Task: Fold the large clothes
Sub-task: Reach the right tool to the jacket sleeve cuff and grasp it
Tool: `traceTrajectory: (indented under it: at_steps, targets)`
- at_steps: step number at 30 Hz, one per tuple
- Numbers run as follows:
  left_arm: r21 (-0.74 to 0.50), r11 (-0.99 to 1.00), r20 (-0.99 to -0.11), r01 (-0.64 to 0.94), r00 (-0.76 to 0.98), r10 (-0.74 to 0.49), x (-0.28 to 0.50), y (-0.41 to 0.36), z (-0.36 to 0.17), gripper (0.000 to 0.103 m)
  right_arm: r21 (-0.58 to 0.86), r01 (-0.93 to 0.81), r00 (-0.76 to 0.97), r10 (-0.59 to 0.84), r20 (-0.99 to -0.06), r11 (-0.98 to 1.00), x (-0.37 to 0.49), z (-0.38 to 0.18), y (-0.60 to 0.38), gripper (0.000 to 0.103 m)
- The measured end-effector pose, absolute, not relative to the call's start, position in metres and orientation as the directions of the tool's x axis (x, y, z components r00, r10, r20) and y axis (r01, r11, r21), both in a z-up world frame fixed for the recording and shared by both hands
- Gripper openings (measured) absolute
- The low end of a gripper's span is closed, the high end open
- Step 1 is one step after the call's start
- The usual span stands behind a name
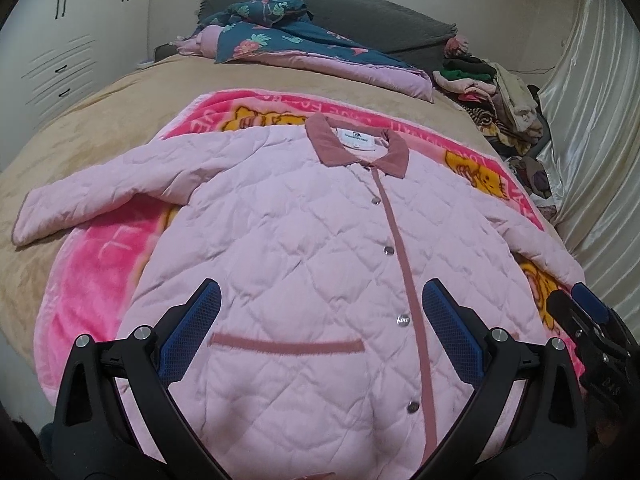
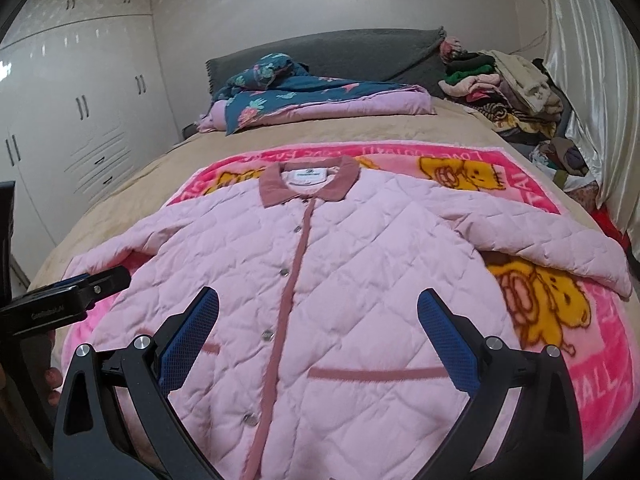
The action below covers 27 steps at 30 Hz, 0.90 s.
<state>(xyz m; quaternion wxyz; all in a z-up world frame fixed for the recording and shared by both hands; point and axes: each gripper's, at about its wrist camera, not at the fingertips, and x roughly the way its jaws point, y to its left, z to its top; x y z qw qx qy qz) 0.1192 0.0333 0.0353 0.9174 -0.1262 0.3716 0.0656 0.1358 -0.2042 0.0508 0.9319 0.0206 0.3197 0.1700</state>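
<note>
Jacket (image 1: pixel 304 240) pink, quilted, buttoned, spread flat on blanket (image 1: pixel 92 264), sleeves out.

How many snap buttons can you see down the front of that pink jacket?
4, in a line beside the dark pink strip: near the collar, chest, pocket level, near the hem. Others may be hidden.

Your bed (image 2: pixel 132 200) wears a tan cover; on it lie a pink blanket (image 2: pixel 560 360) under the jacket (image 2: pixel 360 280), a folded quilt (image 2: pixel 320 100), and a clothes pile (image 2: pixel 504 88).
</note>
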Motion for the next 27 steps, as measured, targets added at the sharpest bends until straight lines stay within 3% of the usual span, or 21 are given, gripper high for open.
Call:
traceTrajectory:
  at_steps: [17,27]
  targets:
    - [-0.196,0.963,-0.719,-0.183,0.695,-0.014,0.188,0.016,0.042,0.094,0.199,-0.163,0.783,0.249,-0.570,0.967,0.208,0.059,-0.252,0.099]
    - [-0.207,0.968,-0.732,-0.140,0.678,-0.059,0.227,-0.011,0.036,0.094,0.231,-0.037,0.776,0.173,-0.606,0.972,0.250,0.040,-0.303,0.099]
